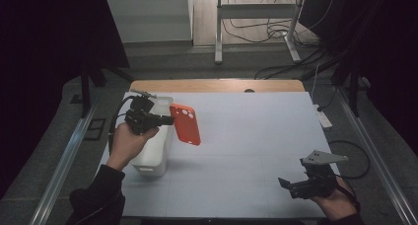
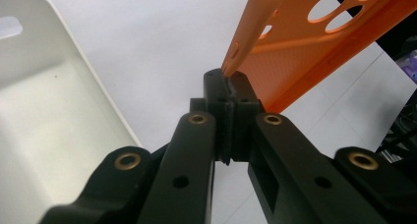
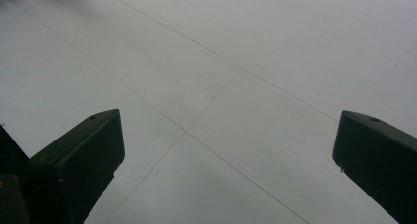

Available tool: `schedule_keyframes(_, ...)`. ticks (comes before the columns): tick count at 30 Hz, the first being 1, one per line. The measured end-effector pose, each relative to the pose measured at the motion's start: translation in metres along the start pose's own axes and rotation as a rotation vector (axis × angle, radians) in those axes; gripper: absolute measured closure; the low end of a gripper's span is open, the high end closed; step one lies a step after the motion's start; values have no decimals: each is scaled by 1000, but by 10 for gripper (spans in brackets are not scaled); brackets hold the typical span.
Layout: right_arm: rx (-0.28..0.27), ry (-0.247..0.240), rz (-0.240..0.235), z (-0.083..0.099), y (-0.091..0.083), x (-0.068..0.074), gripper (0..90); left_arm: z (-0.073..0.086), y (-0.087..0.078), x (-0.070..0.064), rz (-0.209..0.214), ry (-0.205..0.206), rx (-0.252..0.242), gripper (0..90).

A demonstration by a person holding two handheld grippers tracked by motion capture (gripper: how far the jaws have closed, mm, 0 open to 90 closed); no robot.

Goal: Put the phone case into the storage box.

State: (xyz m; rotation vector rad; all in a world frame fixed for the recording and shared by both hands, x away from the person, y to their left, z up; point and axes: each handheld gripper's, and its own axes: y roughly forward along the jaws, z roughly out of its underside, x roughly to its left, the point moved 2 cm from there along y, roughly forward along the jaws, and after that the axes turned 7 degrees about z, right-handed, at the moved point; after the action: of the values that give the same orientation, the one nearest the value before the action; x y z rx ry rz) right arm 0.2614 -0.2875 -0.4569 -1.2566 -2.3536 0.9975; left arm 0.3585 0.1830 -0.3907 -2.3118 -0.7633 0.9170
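Note:
An orange phone case (image 1: pixel 186 123) with round camera holes hangs in the air above the white table, just right of a white bin (image 1: pixel 156 148). My left gripper (image 1: pixel 170 119) is shut on the case's edge, and the left gripper view has the jaws pinched together on the orange rim (image 2: pixel 231 67), with the case (image 2: pixel 314 42) stretching up and right. The bin's inside (image 2: pixel 44 116) lies to the left there and looks bare. Near the table's front right corner, my right gripper (image 1: pixel 288 185) stands open over bare table (image 3: pixel 216 86), nothing between its jaws.
The white table (image 1: pixel 246 136) has a wooden strip (image 1: pixel 217 85) along its far edge. Beyond it stand a metal frame's legs (image 1: pixel 218 42) and loose cables (image 1: pixel 266 30) on the floor. A power strip (image 1: pixel 324 117) lies off the table's right side.

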Motion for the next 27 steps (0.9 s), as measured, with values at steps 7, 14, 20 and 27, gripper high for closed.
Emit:
schedule_keyframes(7,15,30,32,8,-7,-9,0,-4,-4,5,-11,-7,8,888)
schedule_keyframes(14,39,64,73,17,-14,-18,0,-10,-10,12,-22,-21,4,888)
schedule_keyframes(20,49,84,97,21,-19,-24,0,-16,-16,16,-40,-27,5,889)
schedule_keyframes(27,59,74,114,22,-19,-24,0,-24,-23,24,-70,-38,9,889)
